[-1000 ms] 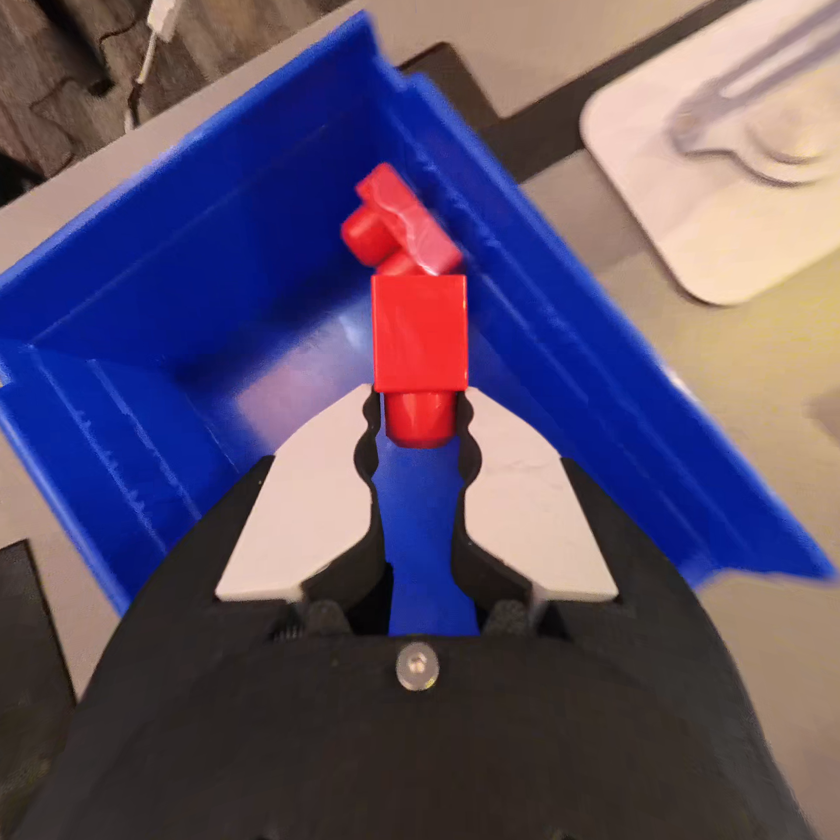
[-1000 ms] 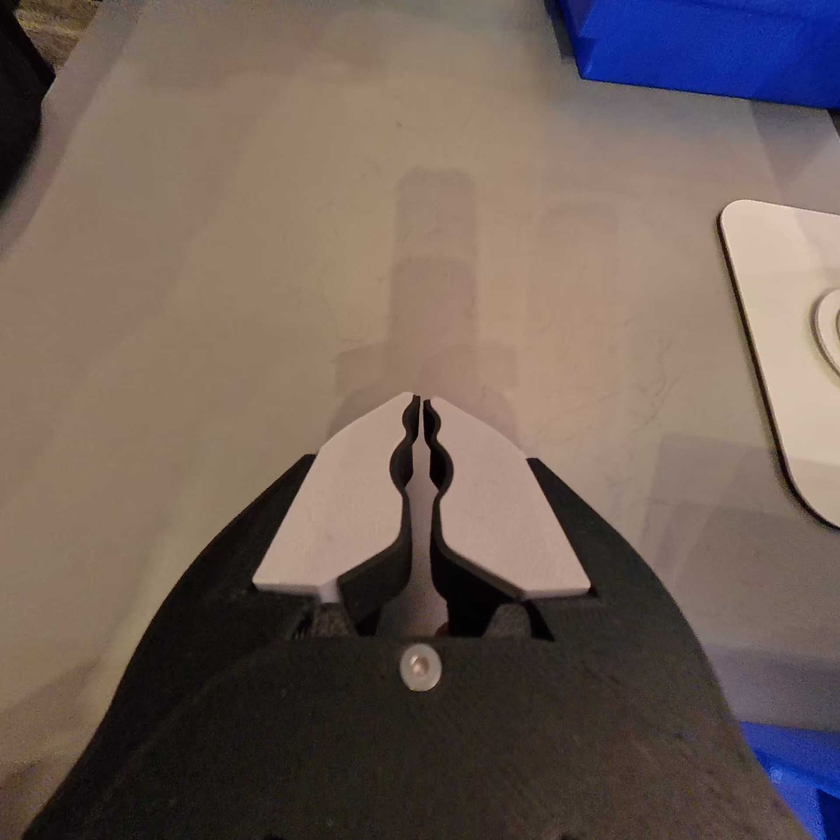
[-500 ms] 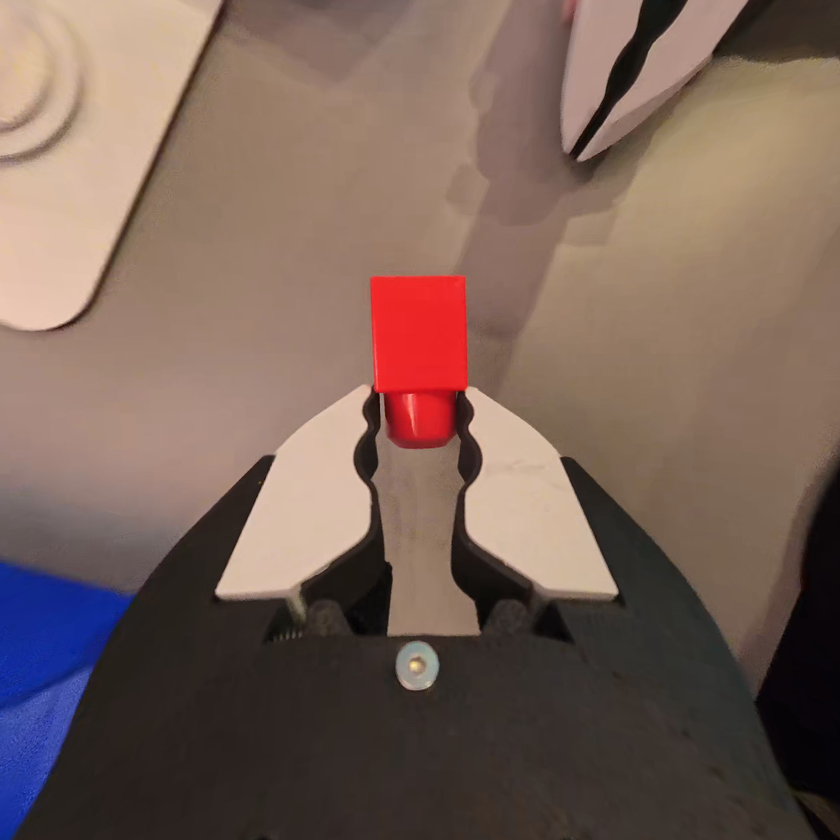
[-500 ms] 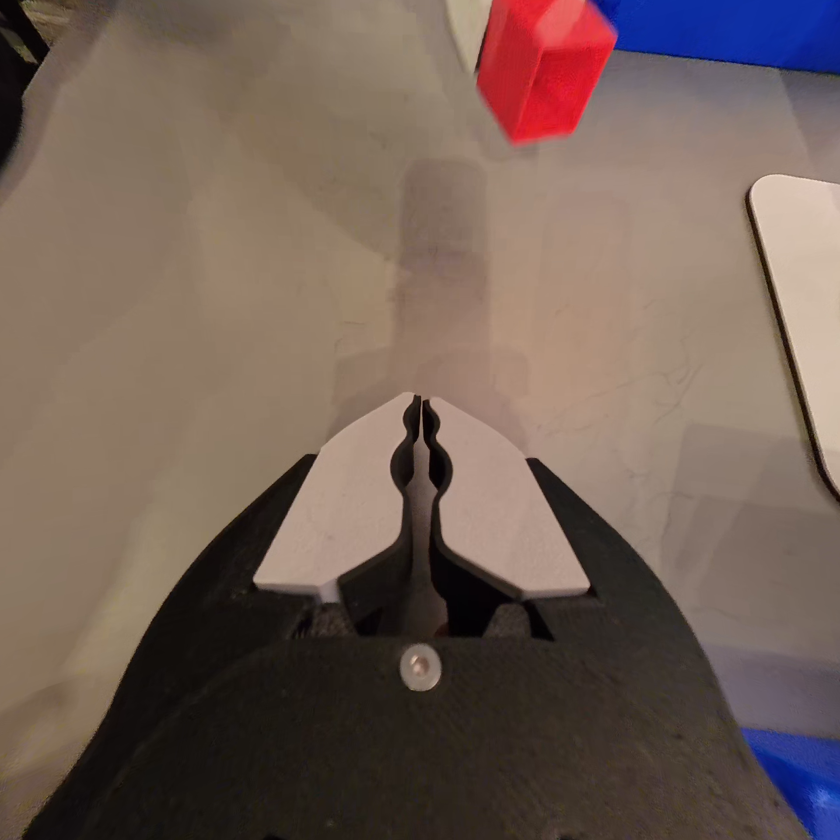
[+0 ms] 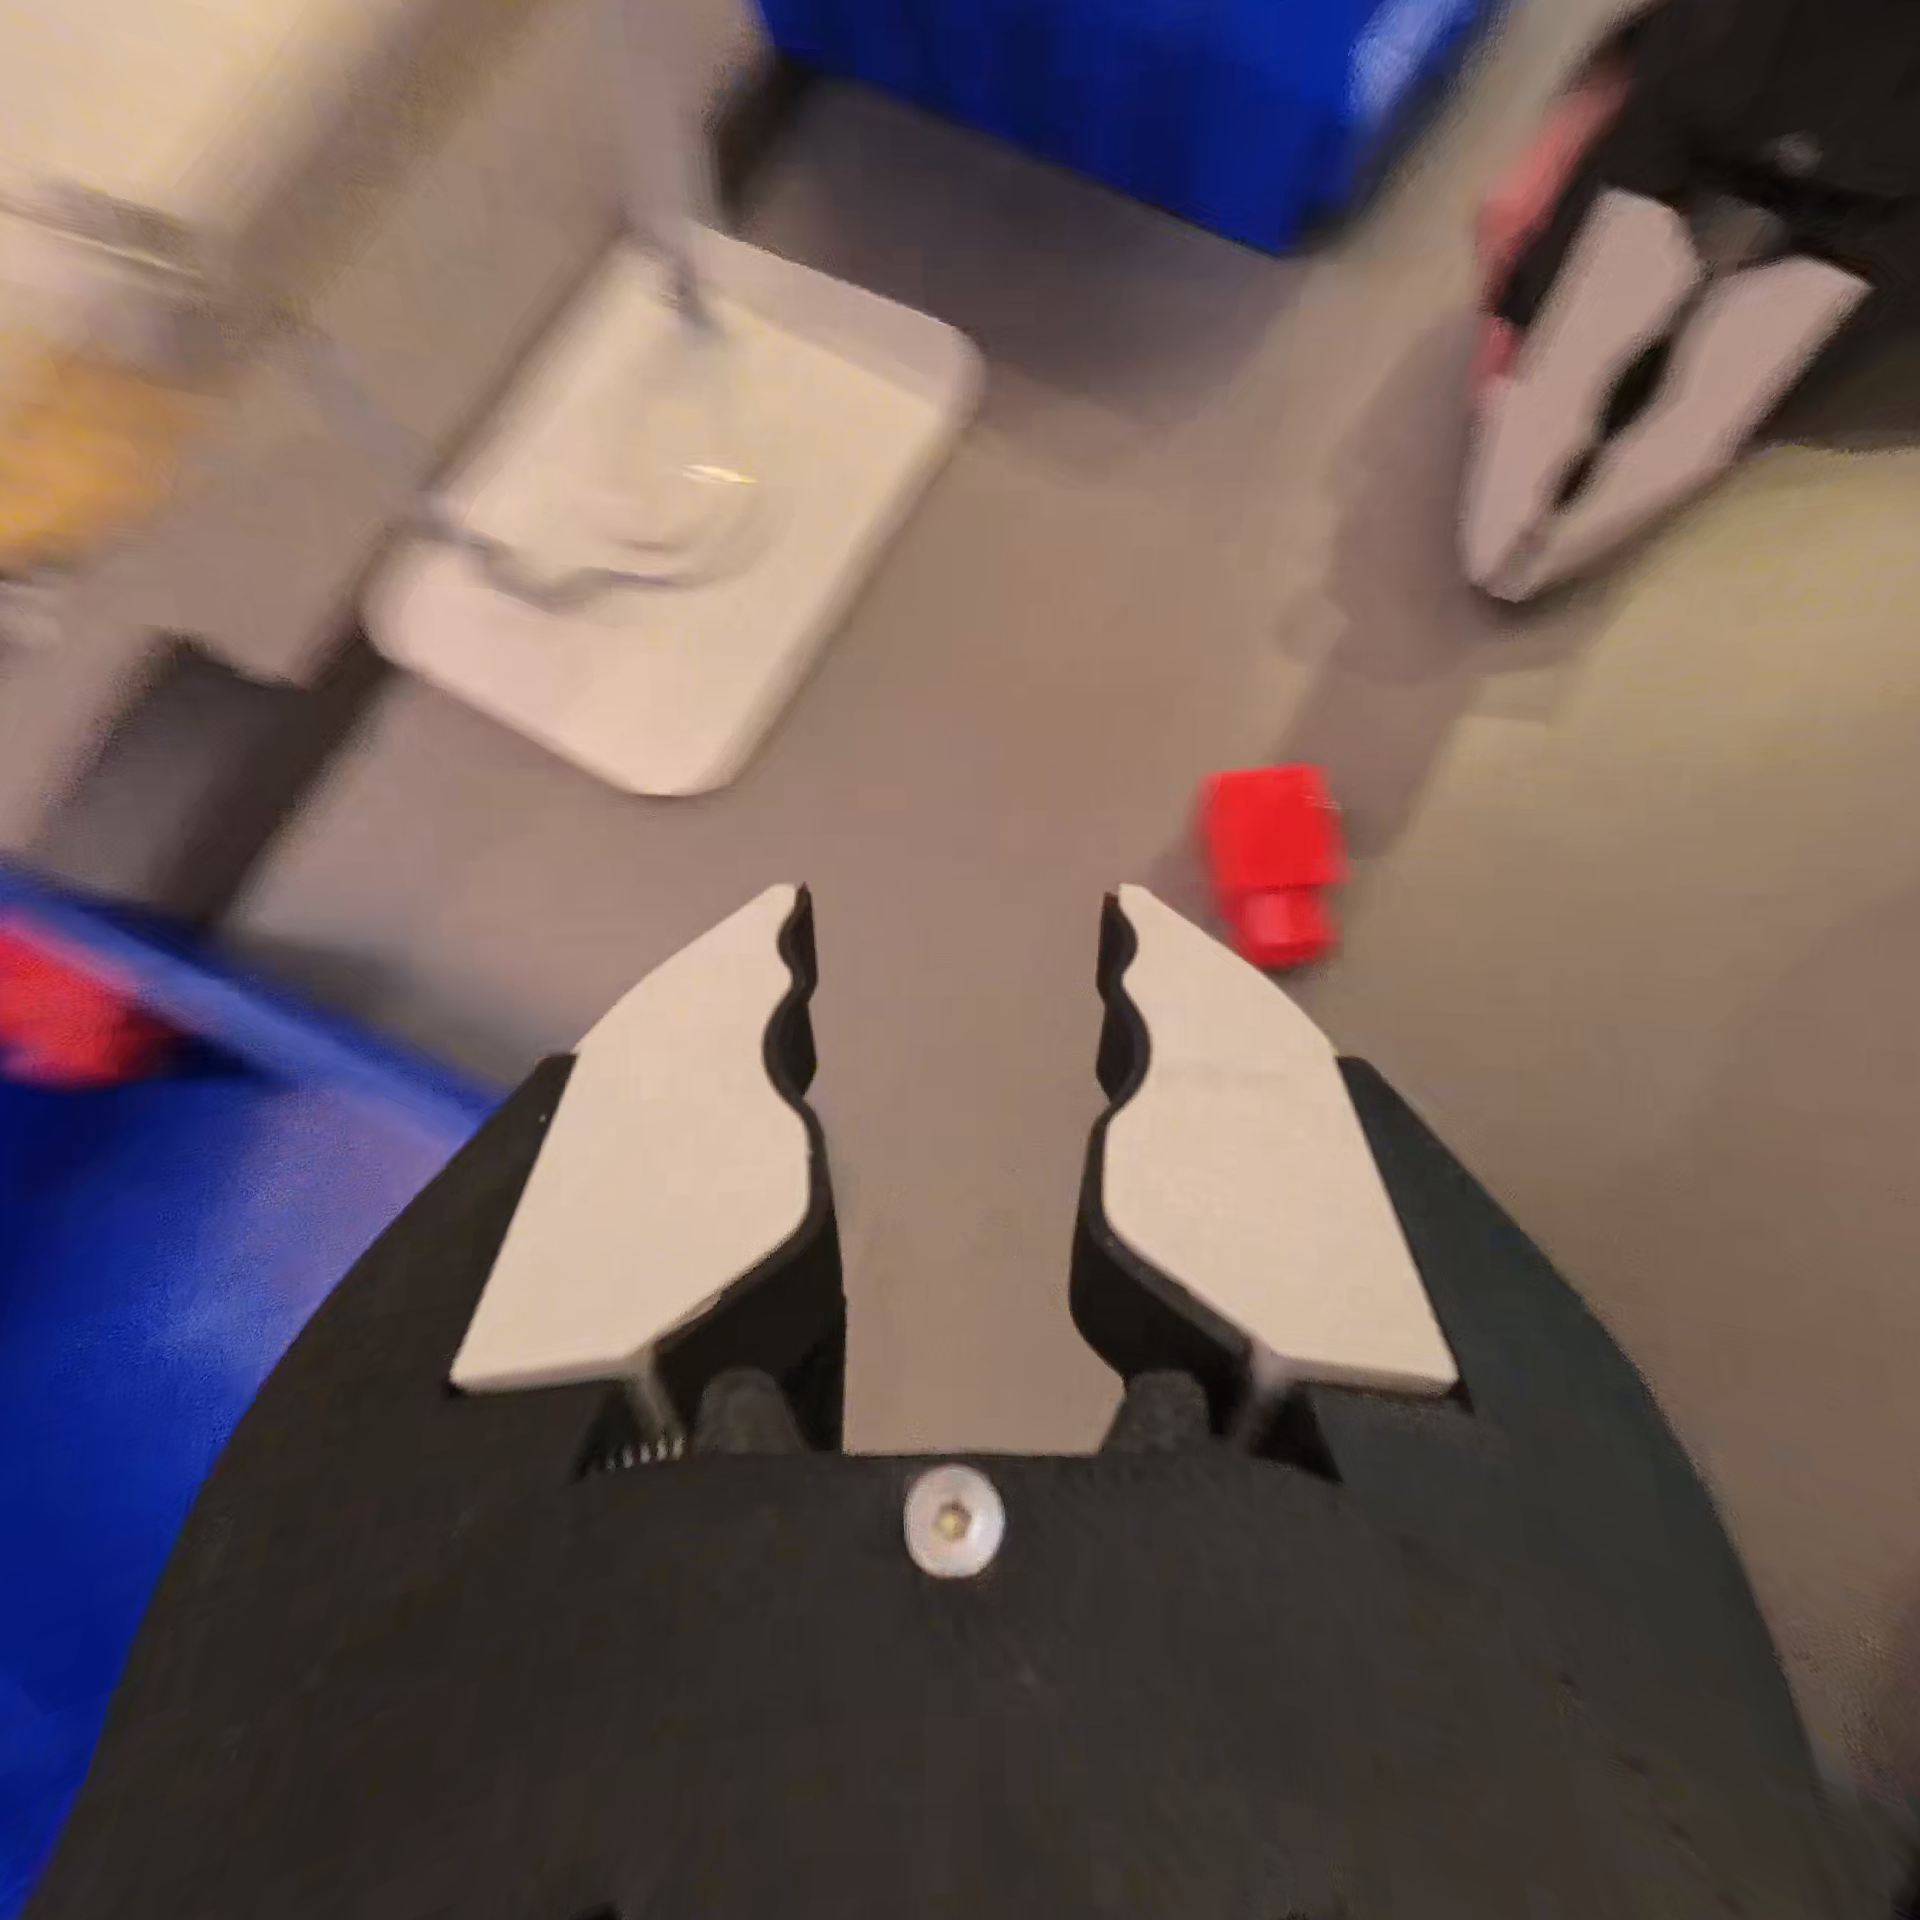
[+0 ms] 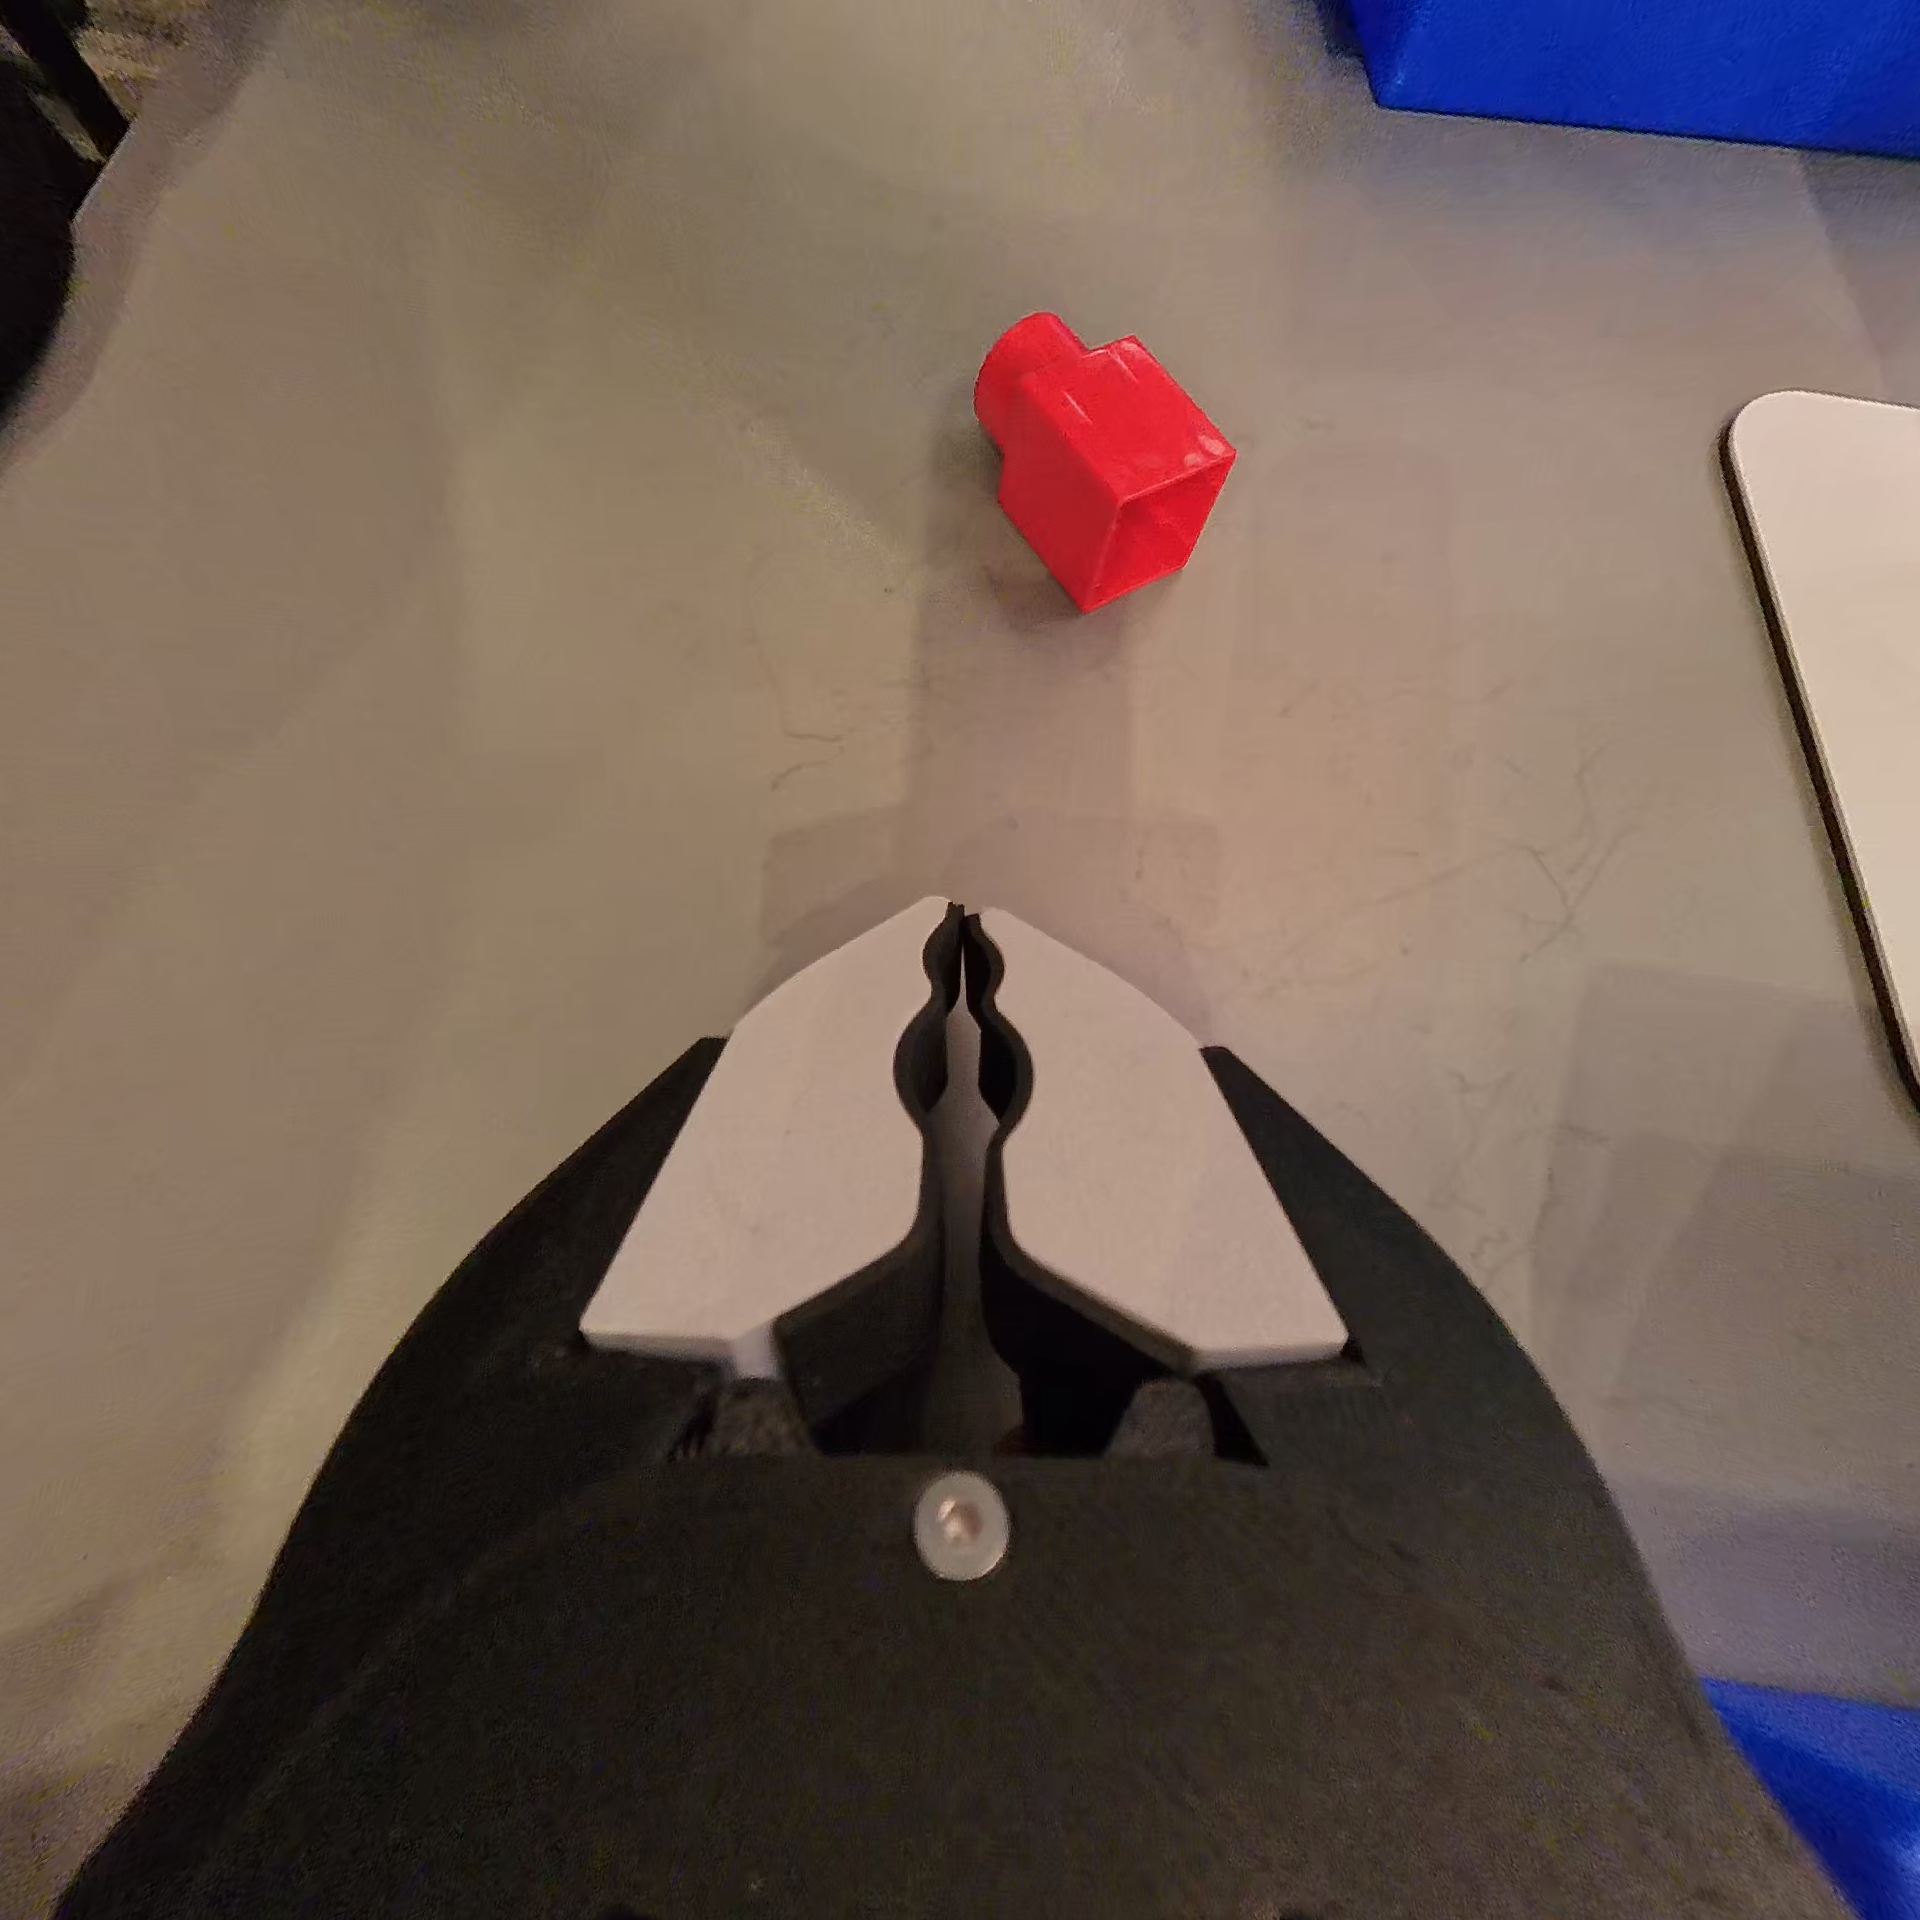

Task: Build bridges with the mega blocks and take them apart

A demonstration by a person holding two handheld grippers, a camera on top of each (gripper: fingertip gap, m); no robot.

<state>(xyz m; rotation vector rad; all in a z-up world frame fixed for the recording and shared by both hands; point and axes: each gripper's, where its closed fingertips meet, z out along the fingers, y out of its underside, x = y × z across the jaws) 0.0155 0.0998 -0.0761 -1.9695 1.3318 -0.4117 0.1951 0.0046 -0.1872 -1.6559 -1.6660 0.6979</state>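
Note:
A small red block [image 5: 1273, 857] with one stud lies on its side on the grey table [image 5: 987, 779], just right of my left gripper's right fingertip. My left gripper [image 5: 956, 899] is open and empty, with bare table between its fingers. The same red block [image 6: 1107, 462] lies ahead of my right gripper [image 6: 964, 912], which is shut and empty above the table [image 6: 520, 623]. The right gripper also shows at the top right of the left wrist view [image 5: 1621, 416], shut. Another red block [image 5: 62, 1023] lies in a blue bin [image 5: 156, 1247] at the left.
A white flat stand base [image 5: 675, 509] lies on the table ahead of the left gripper, and its edge shows at the right of the right wrist view [image 6: 1839, 665]. A blue bin [image 5: 1091, 94] stands at the back; it shows too in the right wrist view [image 6: 1662, 73]. My hands' fingertips stand some 25 centimeters from each other. The red block [image 5: 62, 1023] lies some 25 centimeters from my left tips, 45 centimeters from my right tips.
My left gripper carried the red block out of the blue bin over the table, then opened and let it go. The block now lies on the table. My right gripper stayed shut.

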